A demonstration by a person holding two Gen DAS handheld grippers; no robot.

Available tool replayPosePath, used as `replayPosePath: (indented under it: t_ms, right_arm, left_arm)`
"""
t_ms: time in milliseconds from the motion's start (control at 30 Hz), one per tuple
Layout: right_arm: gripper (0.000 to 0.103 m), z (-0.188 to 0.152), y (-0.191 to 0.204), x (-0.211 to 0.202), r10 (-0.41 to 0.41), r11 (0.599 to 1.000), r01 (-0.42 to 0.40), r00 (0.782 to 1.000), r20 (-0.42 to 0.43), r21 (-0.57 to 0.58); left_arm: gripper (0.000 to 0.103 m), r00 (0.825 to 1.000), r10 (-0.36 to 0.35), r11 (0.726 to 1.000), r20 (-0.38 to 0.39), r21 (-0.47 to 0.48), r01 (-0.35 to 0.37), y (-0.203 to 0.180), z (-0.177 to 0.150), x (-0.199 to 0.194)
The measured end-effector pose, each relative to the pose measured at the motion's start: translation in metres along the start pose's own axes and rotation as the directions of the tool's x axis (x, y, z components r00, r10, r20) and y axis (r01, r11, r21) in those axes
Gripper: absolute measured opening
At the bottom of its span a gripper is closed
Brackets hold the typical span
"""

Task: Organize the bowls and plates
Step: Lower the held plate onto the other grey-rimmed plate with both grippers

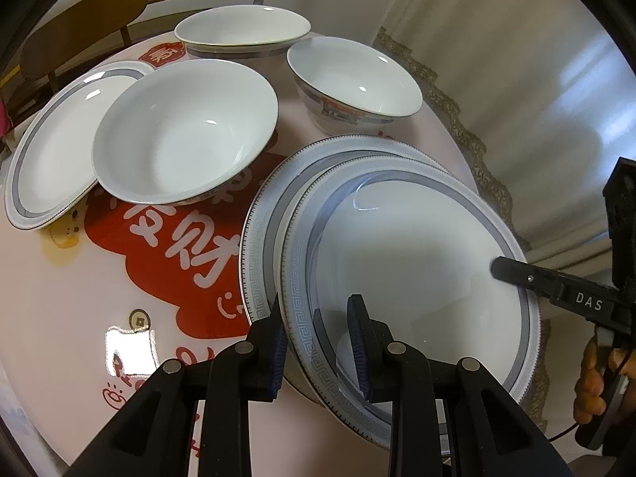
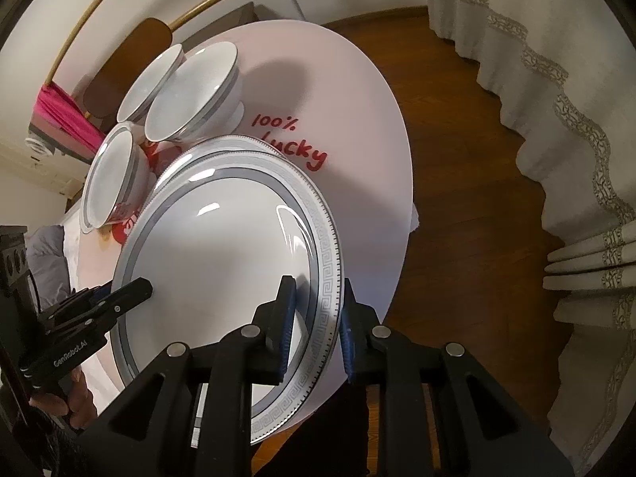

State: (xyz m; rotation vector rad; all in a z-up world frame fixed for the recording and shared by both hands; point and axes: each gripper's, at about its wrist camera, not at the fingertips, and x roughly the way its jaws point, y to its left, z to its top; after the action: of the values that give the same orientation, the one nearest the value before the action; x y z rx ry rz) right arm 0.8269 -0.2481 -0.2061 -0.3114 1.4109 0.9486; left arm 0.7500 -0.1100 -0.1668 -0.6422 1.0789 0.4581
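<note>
Two large white plates with grey key-pattern rims are stacked at the table's near edge. The top plate (image 1: 417,246) (image 2: 222,254) sits slightly off-centre over the lower plate (image 1: 270,198) (image 2: 238,145). My left gripper (image 1: 316,306) (image 2: 139,288) is shut on the top plate's near rim, one blue pad under it and one inside. My right gripper (image 2: 317,290) (image 1: 505,272) is shut on the opposite rim. A deep bowl (image 1: 187,131), a footed bowl (image 1: 353,79), a shallow dish (image 1: 242,28) and another rimmed plate (image 1: 51,151) stand farther back.
The round table (image 2: 357,119) has a pale cover with red print, and its edge runs close beside the stacked plates. A wooden chair back (image 1: 83,20) stands behind the table. Lace-trimmed curtains (image 2: 556,99) hang over a wooden floor (image 2: 457,159) on the right.
</note>
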Motion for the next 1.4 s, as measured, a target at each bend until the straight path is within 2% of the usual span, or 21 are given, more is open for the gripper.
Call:
replayPosePath:
  t_ms: [467, 967, 1400]
  right_arm:
    - [0.023, 0.001, 0.001, 0.006, -0.012, 1.0, 0.012, 1.0, -0.002, 0.008]
    - [0.028, 0.005, 0.011, 0.018, -0.05, 0.998, 0.051, 0.998, -0.041, 0.026]
    - [0.03, 0.006, 0.011, 0.024, -0.043, 0.998, 0.045, 0.998, -0.047, 0.042]
  left_arm:
    - [0.024, 1.0, 0.02, 1.0, 0.022, 0.01, -0.021, 0.001, 0.002, -0.003]
    - [0.024, 0.999, 0.024, 1.0, 0.04, 0.009, -0.024, 0.008, 0.007, -0.008]
    - [0.024, 0.999, 0.037, 0.998, 0.04, 0.049, -0.039, 0.009, 0.01, -0.01]
